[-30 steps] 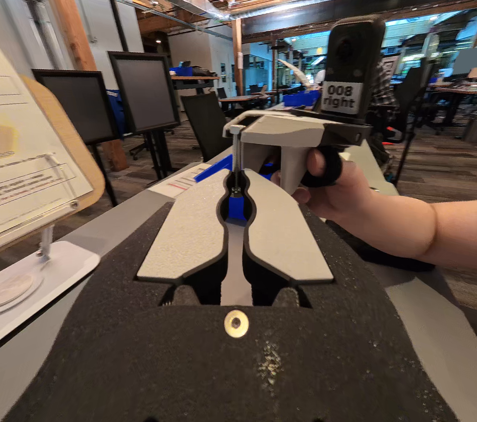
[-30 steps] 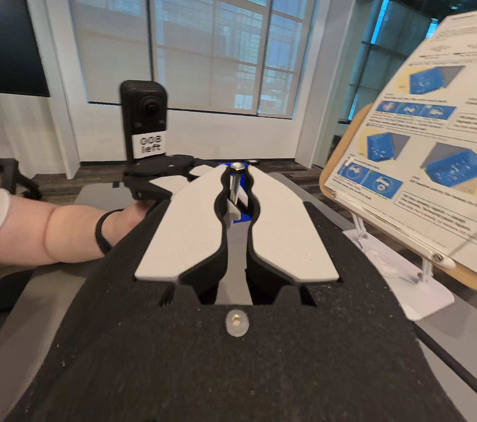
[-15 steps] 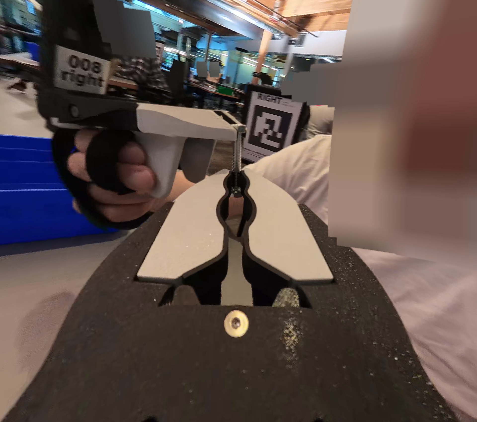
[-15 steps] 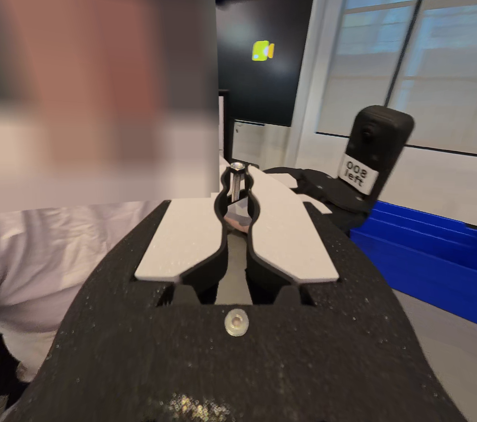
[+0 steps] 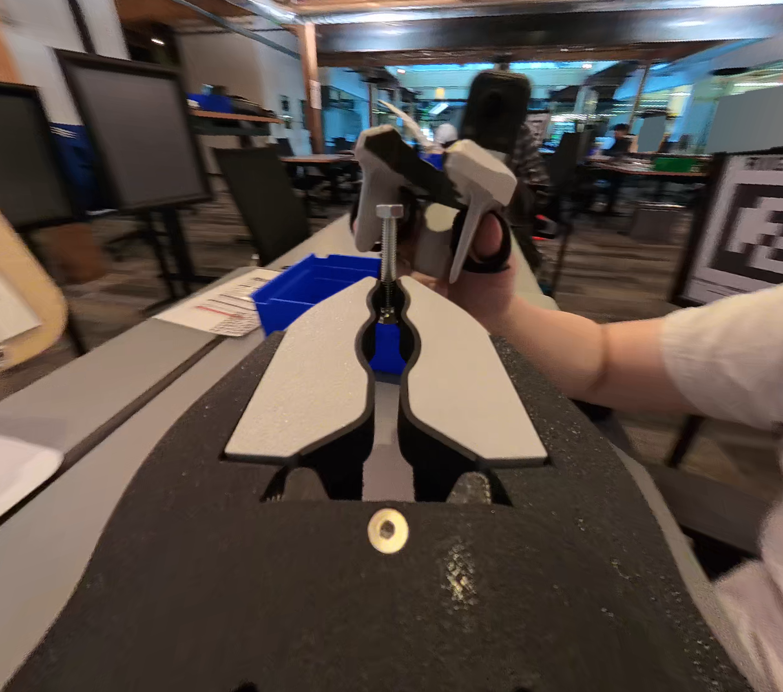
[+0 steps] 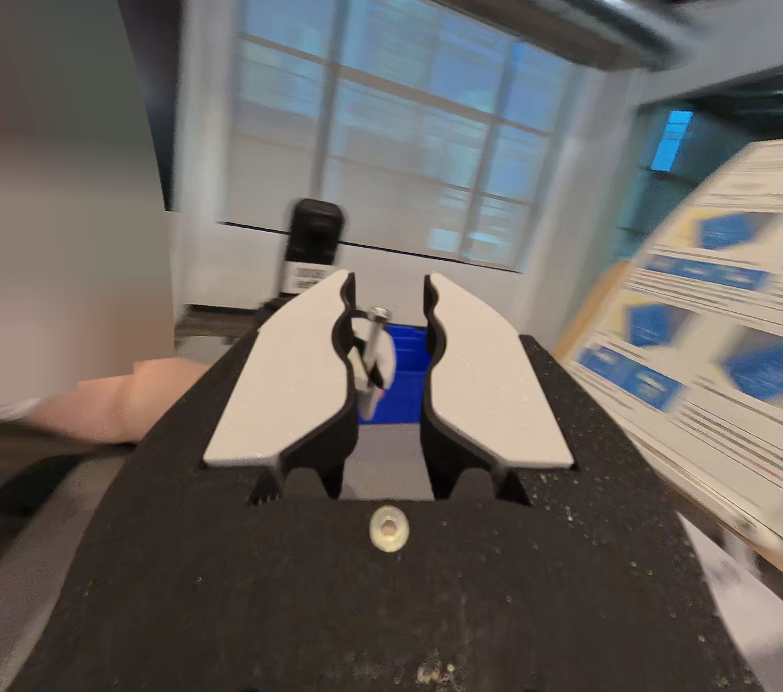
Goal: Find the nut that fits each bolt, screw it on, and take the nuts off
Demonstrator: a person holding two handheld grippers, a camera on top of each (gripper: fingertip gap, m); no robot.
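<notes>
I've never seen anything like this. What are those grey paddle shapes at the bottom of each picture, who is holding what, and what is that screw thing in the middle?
There is no robot here: a person holds one hand-held tool in each hand, and a camera on each looks along its tongs. The grey paddles are the fingers of those tongs.

In the left wrist view, the left tongs are shut on the lower end of a bolt, where a small nut sits on its thread; the bolt stands upright, head on top. Beyond it you see the person's other hand gripping the second tool.

In the right wrist view, the right tongs are open and hold nothing, with the same bolt beyond them.

A blue bin and a paper sheet lie on the grey table.
</notes>
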